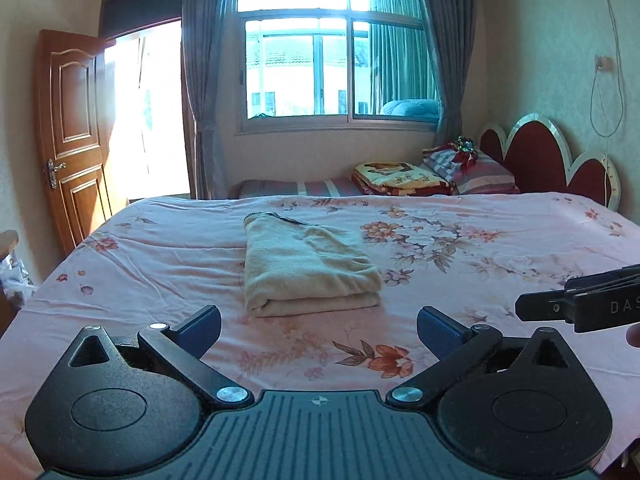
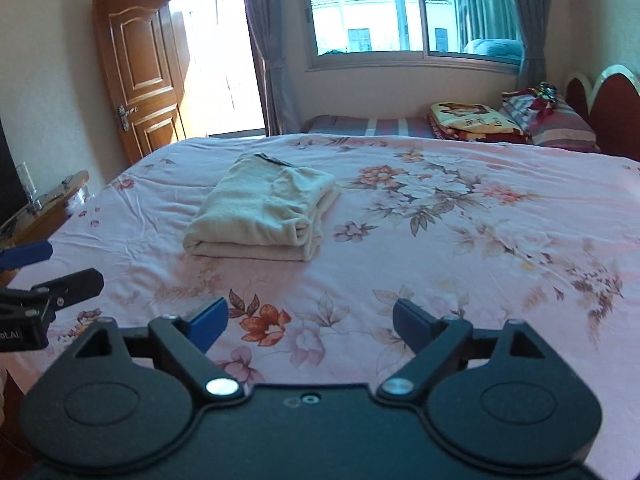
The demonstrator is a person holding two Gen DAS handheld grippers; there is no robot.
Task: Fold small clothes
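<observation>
A cream garment (image 1: pixel 308 268) lies folded into a neat rectangle on the pink floral bedsheet (image 1: pixel 160 272); it also shows in the right wrist view (image 2: pixel 264 212). My left gripper (image 1: pixel 319 330) is open and empty, held just short of the garment's near edge. My right gripper (image 2: pixel 311 326) is open and empty, further back and to the right of the garment. The right gripper's side shows at the right edge of the left wrist view (image 1: pixel 580 304); the left gripper shows at the left edge of the right wrist view (image 2: pixel 44 276).
Folded blankets (image 1: pixel 400 178) and a striped pillow (image 1: pixel 476 172) lie at the far side by the red headboard (image 1: pixel 540 156). A wooden door (image 1: pixel 72 136) stands open at left. A bedside stand (image 2: pixel 44 208) sits left of the bed.
</observation>
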